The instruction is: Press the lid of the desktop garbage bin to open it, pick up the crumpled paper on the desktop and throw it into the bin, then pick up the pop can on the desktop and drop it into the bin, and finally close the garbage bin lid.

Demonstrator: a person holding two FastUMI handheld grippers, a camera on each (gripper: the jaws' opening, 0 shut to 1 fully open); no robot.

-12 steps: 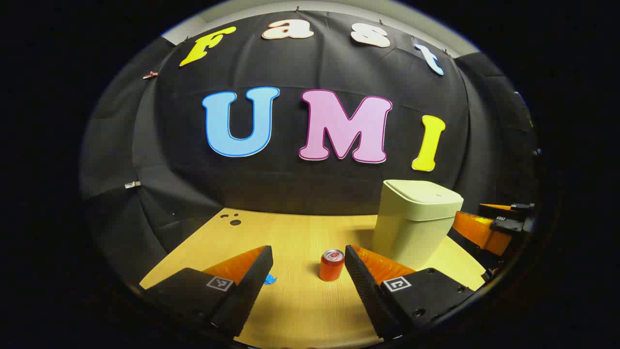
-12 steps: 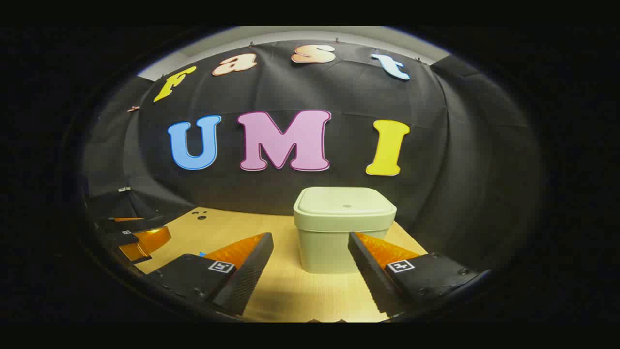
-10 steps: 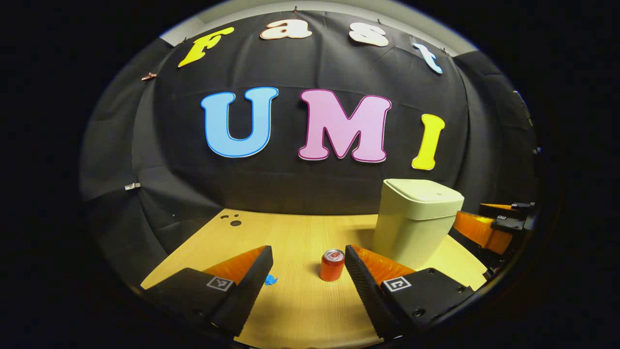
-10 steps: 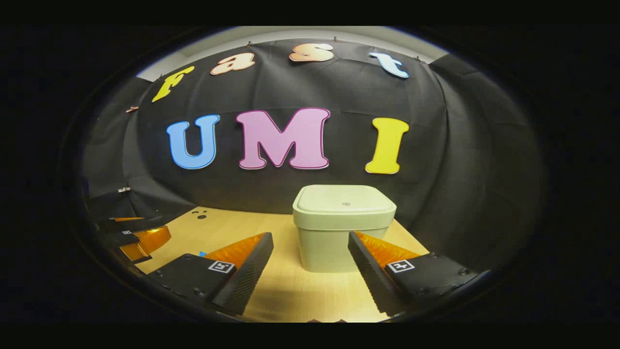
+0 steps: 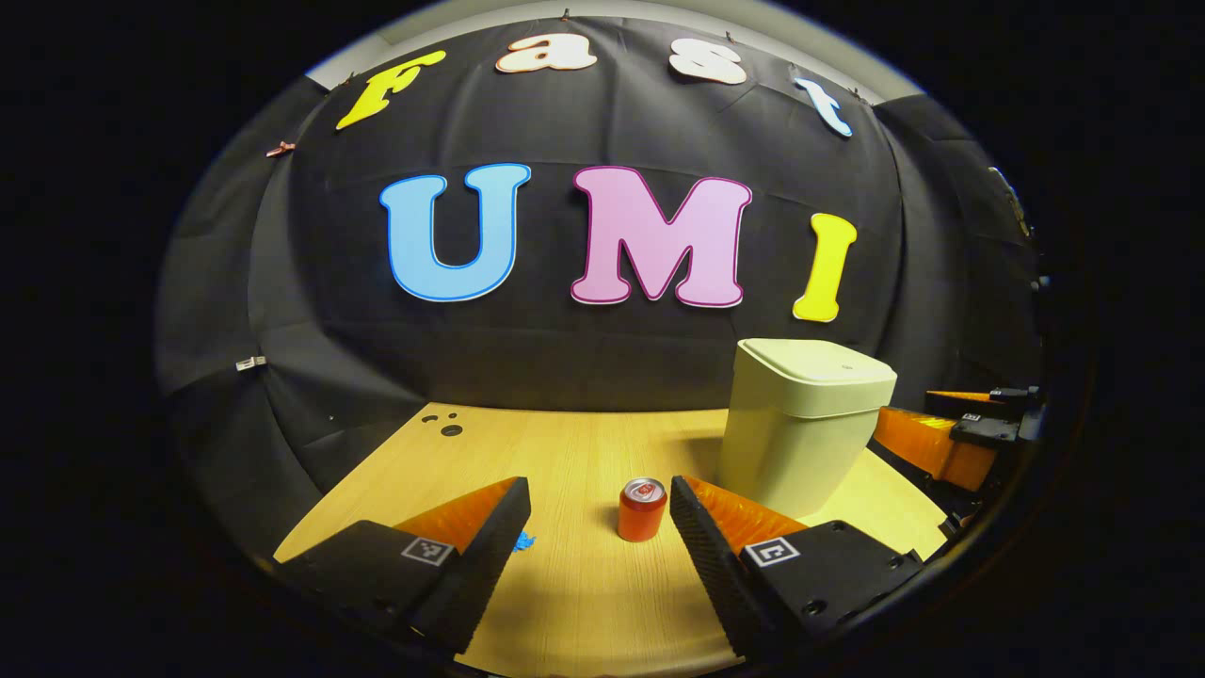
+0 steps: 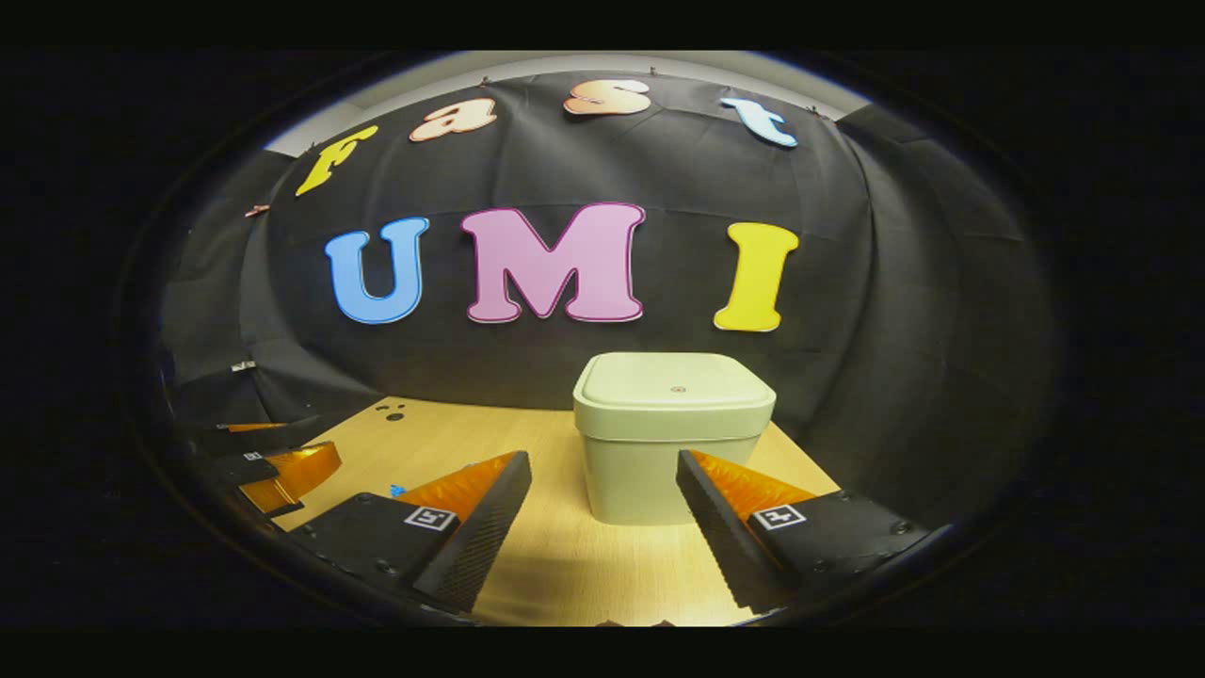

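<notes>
Left gripper view: my left gripper [image 5: 600, 508] released, jaws apart, above the table [image 5: 565, 452]; pop can [image 5: 642, 509] upright between them, crumpled paper [image 5: 523, 540] beside one finger. Right gripper view: my right gripper [image 6: 603, 490] released, facing the garbage bin [image 6: 674, 435], lid [image 6: 674, 381] down.

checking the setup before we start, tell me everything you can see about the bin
The bin is a pale cream-green box with rounded corners, plastic by its look, tapering slightly toward the base. Its flat lid is shut, with a small dot near its middle. It stands upright on the wooden table, near the far edge by the black cloth wall. Nothing touches it: the right gripper faces it with fingers apart, short of it, and the can stands apart to its side.
</notes>
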